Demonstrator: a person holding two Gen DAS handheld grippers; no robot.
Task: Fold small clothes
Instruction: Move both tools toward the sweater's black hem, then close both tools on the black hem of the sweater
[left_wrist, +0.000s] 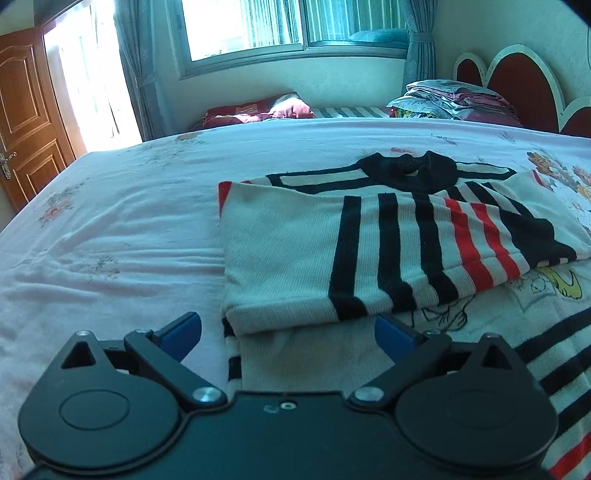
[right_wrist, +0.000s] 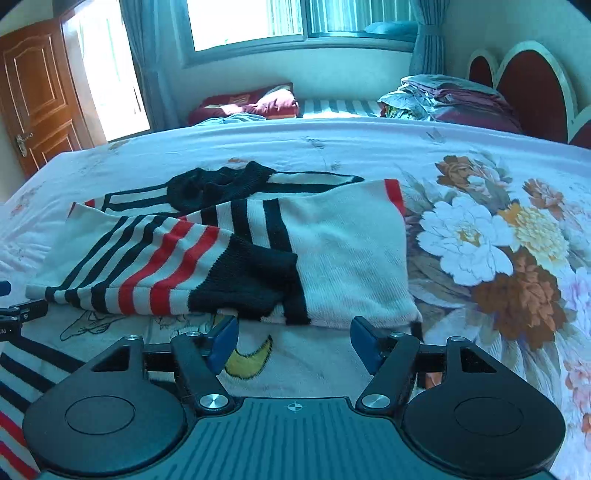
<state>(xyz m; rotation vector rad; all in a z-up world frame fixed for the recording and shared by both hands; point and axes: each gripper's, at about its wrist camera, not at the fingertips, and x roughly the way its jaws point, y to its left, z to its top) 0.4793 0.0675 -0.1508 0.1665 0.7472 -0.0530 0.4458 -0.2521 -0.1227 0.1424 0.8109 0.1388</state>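
Note:
A small white knit sweater (left_wrist: 295, 251) with black and red stripes and a black collar (left_wrist: 410, 170) lies on the bed, both sleeves folded across its body. My left gripper (left_wrist: 288, 332) is open, its blue pads on either side of the sweater's near left edge, just above the cloth. In the right wrist view the same sweater (right_wrist: 351, 251) lies in front of my right gripper (right_wrist: 293, 339), which is open and low over the white body with a yellow cartoon print (right_wrist: 247, 360). The left gripper's tip (right_wrist: 14, 314) shows at the left edge.
The bed carries a pale pink floral sheet (left_wrist: 110, 221) with a large flower print (right_wrist: 498, 258) to the right. Folded bedding (left_wrist: 454, 99) and a red pillow (left_wrist: 255, 110) lie at the far side. A red headboard (left_wrist: 517, 85), window and wooden door (left_wrist: 26, 122) stand beyond.

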